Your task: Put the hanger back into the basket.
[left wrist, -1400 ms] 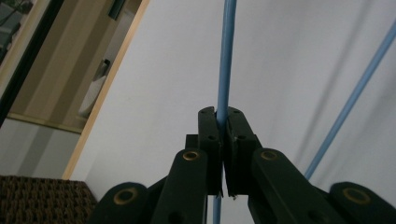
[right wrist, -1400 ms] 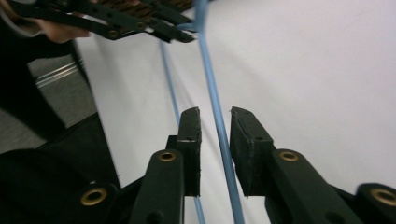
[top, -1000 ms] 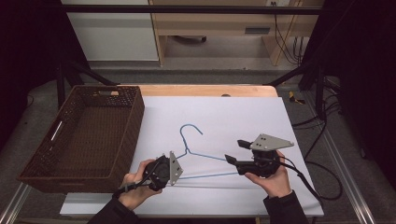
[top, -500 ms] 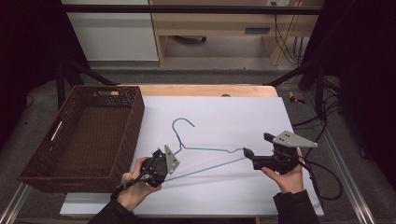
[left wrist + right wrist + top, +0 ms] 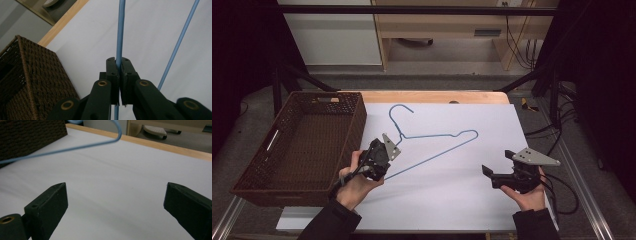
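A blue wire hanger (image 5: 432,140) lies over the white sheet (image 5: 452,200), with its hook pointing toward the far left. My left gripper (image 5: 386,159) is shut on the hanger's left shoulder wire near its lower corner. In the left gripper view the wire (image 5: 120,32) runs straight up out of the closed jaws, and the bottom bar slants off to the right. My right gripper (image 5: 497,162) is open near the front right, apart from the hanger, with nothing between its fingers. The hanger's far end (image 5: 75,148) curves well ahead of that gripper (image 5: 115,202).
A dark brown wicker basket (image 5: 297,145) with nothing in it stands at the left, close beside my left hand, and its wall (image 5: 30,80) is just left of the jaws. The table's wooden far edge (image 5: 432,96) lies beyond the sheet.
My right gripper has let go of the hanger, opened and drawn back to the right. My left gripper has carried the hanger up and left, toward the basket.
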A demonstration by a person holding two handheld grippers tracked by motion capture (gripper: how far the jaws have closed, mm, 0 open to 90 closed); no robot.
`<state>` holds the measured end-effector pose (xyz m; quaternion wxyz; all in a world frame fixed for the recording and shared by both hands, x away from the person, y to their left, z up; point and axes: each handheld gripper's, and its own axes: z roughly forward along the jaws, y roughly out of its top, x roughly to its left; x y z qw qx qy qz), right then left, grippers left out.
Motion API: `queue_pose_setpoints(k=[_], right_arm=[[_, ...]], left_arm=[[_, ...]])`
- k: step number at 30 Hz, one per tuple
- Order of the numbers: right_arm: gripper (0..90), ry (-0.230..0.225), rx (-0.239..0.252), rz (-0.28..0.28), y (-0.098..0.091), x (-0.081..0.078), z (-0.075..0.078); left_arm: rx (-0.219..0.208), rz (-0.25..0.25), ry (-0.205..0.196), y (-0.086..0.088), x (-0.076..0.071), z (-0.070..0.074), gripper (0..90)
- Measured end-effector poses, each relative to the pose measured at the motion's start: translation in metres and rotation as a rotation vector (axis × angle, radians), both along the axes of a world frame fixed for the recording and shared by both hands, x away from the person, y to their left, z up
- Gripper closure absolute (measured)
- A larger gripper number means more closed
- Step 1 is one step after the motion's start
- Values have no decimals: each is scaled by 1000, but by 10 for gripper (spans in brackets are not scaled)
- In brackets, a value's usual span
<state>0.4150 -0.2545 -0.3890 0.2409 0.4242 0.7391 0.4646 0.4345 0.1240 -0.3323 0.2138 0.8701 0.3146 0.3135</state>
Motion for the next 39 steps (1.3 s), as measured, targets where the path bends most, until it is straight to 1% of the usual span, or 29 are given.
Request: queue_pose_setpoints(k=[1,2,3,4,6,8,9,11,13,18,19,20,22,26,27,30,33,35,37,39], right_arm=[[61,0,-10,-1,0,1,-2],[61,6,-7,-4,1,1,-2],[61,7,-15,-2,1,1,-3],[61,1,-20,-4,2,1,-4],[62,1,-20,-1,3,1,-5],[66,-3,-27,-3,4,1,-6],[65,-1,-27,-1,5,1,-6],[64,1,-33,1,6,1,-7],[64,4,-37,-1,7,2,-8],[65,5,-36,5,8,2,-9],[65,7,-30,2,9,2,-9],[65,5,-32,3,9,2,-9],[65,6,-31,3,9,2,-10],[64,9,-30,3,10,2,-10],[64,11,-31,1,10,2,-10],[62,10,-36,5,10,2,-10],[61,9,-37,3,10,2,-11],[60,8,-39,6,10,2,-11],[59,9,-38,6,10,2,-10],[59,10,-31,5,10,2,-10]], left_arm=[[-16,4,-5,0,1,4,867],[-23,8,-7,0,2,8,867],[-26,13,-10,1,3,13,867],[-18,16,-9,3,4,18,867],[-22,24,-14,6,7,27,867],[-24,41,-26,9,11,34,867],[-19,49,-21,12,13,37,867],[-27,61,-20,16,17,42,867],[-39,68,-5,22,22,46,867],[-45,86,18,40,33,55,867],[-59,89,29,45,36,58,867],[-80,93,27,48,38,59,867],[-103,94,39,55,41,64,867],[-103,121,36,68,45,73,867],[-112,121,41,71,45,75,867],[-135,131,31,79,44,82,867],[-145,151,7,86,42,89,868],[-146,171,-5,90,42,93,868],[-133,186,-10,96,42,96,868],[-131,201,-16,102,42,97,868]])
